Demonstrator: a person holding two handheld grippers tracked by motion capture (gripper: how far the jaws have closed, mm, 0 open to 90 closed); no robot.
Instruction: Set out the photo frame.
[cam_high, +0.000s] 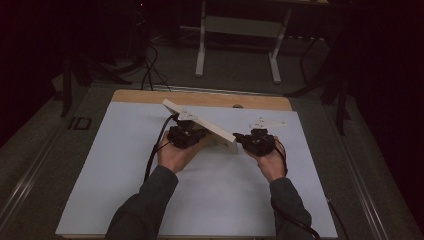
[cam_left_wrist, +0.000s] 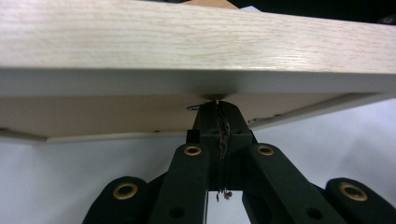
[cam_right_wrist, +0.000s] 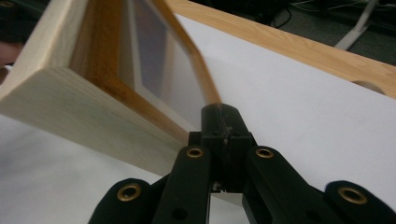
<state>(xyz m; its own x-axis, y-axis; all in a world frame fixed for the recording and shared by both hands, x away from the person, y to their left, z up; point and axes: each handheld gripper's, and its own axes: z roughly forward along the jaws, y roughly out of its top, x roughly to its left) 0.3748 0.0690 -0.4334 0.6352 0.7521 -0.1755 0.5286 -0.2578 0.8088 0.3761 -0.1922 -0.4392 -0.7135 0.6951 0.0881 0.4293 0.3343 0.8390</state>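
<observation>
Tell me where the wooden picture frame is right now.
In the high view the wooden picture frame stands tilted on the white sheet near the table's middle, between the left gripper and the right gripper.

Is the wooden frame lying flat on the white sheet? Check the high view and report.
No: the wooden frame stands tilted on edge on the white sheet.

Marking: the letters "ID", pale on dark
Stands on: the grey floor panel (cam_high: 80, 123) just off the bench's (cam_high: 125, 165) left edge, near its far corner
Other readable text: none that I can make out
</observation>
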